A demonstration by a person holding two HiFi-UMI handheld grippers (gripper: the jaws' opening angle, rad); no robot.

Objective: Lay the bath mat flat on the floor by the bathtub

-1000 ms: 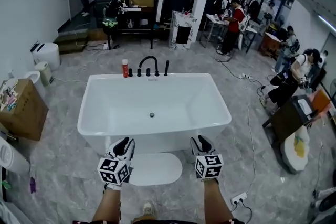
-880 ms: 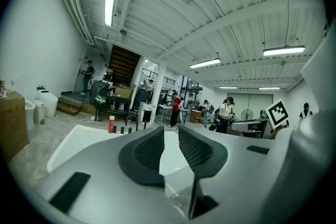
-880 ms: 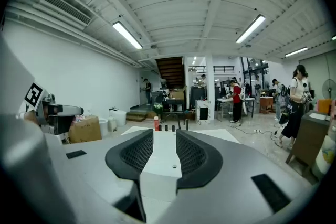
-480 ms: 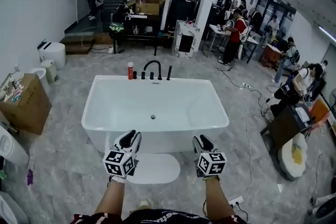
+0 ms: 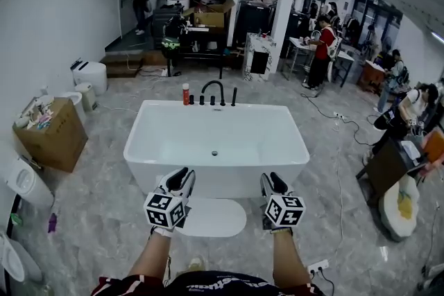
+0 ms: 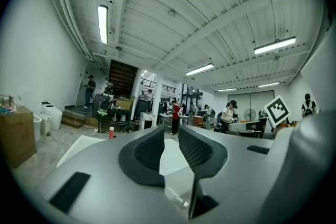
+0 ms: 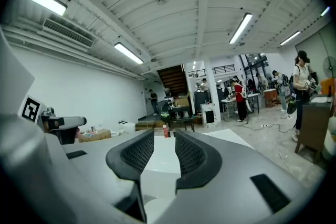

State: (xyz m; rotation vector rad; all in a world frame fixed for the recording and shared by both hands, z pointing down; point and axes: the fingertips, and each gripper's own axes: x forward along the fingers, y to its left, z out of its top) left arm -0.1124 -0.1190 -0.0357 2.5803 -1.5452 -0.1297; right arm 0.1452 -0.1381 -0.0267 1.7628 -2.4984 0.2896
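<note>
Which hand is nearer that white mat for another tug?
Probably left: the left gripper hangs over the bath mat's left end; the right gripper, jaws just closing slightly on nothing, sits past its right end.

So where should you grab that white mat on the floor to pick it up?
Probably take the bath mat by its near rounded edge, coming down from the person's side. It lies flat and thin on the floor, so only its rim can be pinched, and its far edge runs close along the bathtub, leaving little room there.
</note>
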